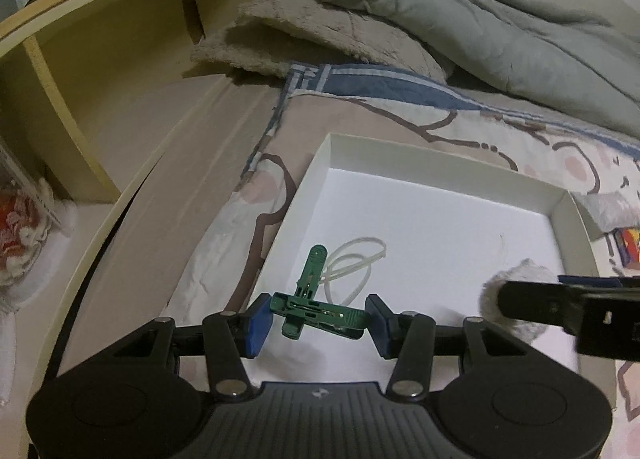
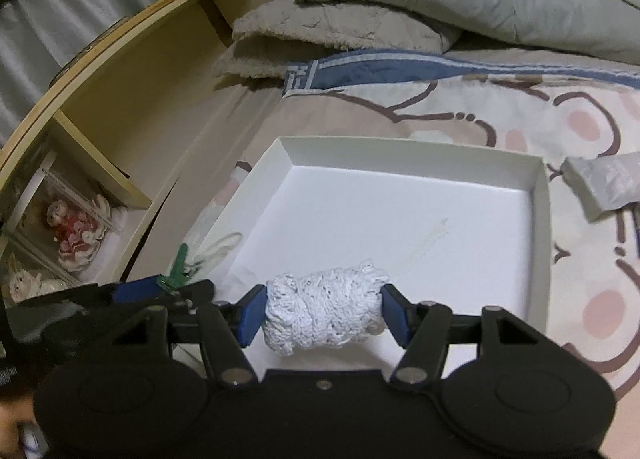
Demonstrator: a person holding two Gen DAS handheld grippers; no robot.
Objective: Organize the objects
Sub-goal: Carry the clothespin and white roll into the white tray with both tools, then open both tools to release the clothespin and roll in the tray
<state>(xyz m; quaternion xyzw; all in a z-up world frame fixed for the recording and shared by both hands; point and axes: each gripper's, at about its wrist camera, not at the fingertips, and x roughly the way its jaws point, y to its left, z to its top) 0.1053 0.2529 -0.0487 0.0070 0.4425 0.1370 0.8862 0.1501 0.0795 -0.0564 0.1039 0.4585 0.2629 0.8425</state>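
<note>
Both hand-held grippers hold objects over a shallow white cardboard tray (image 2: 538, 219) on the bed.

The left hand-held gripper (image 1: 318, 321) clamps a green plastic clothes peg (image 1: 320, 312) crosswise, above a second green peg (image 1: 310, 279) and a looped clear cable tie (image 1: 356, 263) lying in the tray's left corner. The right hand-held gripper (image 2: 324, 313) squeezes a white crocheted yarn bundle (image 2: 326, 309) above the tray's near edge.
</note>
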